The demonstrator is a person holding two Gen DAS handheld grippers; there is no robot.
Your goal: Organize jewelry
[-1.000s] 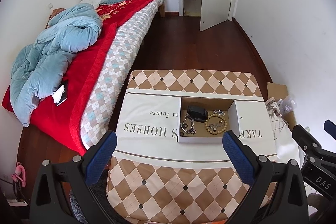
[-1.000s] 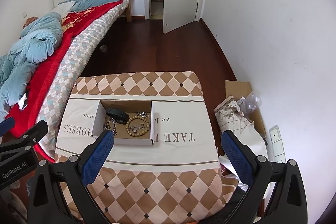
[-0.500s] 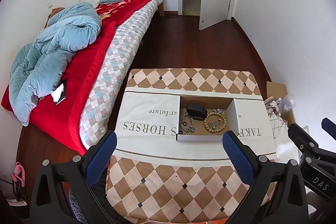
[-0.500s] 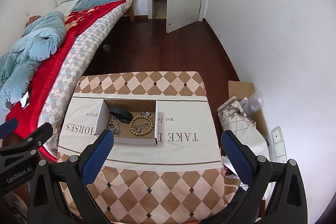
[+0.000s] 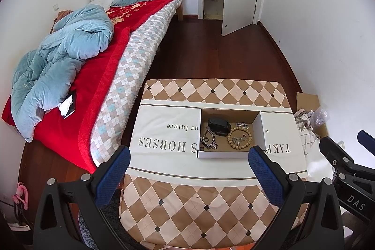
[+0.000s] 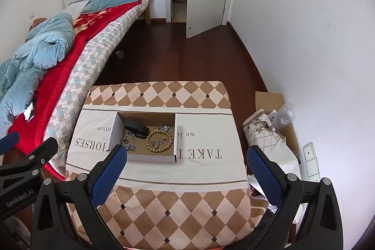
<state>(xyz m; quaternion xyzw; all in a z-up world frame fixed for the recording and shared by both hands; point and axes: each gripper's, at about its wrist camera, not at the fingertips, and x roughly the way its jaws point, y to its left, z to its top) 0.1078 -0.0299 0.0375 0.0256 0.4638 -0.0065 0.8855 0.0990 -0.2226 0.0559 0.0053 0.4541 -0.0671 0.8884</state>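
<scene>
Both tools hang high above the surface (image 5: 211, 170), each spread wide with nothing between its blue pads; the left tool (image 5: 187, 163) has the open cardboard box (image 5: 228, 154) just ahead of and between its tips, while for the right tool (image 6: 187, 162) the box (image 6: 152, 157) sits ahead and toward its left finger. All the jewelry in view lies inside that box: a wooden bead bracelet (image 5: 239, 138) on the side nearer the right tool, a silver chain (image 5: 209, 139) on the side nearer the left, a black case (image 5: 218, 124) (its contents cannot be told) at the far wall, and some small silver pieces (image 5: 242, 125) beyond the beads; whether this is a heap waiting to be sorted or pieces already gathered, the scene fits both. Any reach in, I judge, calls for a steep descent so the fingers clear the thin white walls; the box is light card and would likely slide on the smooth printed cloth, so a steadying tool at its rim would help; the beads are round, rigid and easy to pinch across the ring; the chain is limp and slippery, best pinched at a bunched stretch; the smaller silver bits are too fine to make out.
</scene>
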